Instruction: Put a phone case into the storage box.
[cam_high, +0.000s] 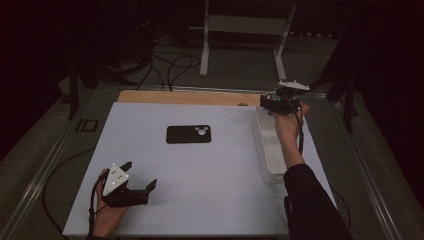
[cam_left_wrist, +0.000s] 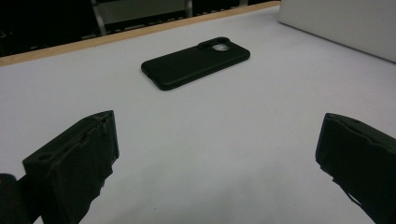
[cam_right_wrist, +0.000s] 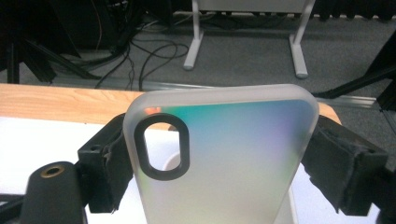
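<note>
Lab-like recording room, white work board (cam_high: 200, 165) on a table, floor cables (cam_high: 170, 65), metal stand (cam_high: 245, 30), dark surroundings

High view: fixed above the near edge of the white rectangular worktop (cam_high: 200, 200), facing forward and down, far enough to take in all four edges and the floor beyond.

Left gripper view: low over the worktop's near left corner, facing the far edge; shares the flat black phone case (cam_left_wrist: 196, 62) (cam_high: 188, 134) with the high view.

Right gripper view: at the far right corner, facing beyond the far edge, very near a frosted translucent phone case (cam_right_wrist: 224, 158).
</note>
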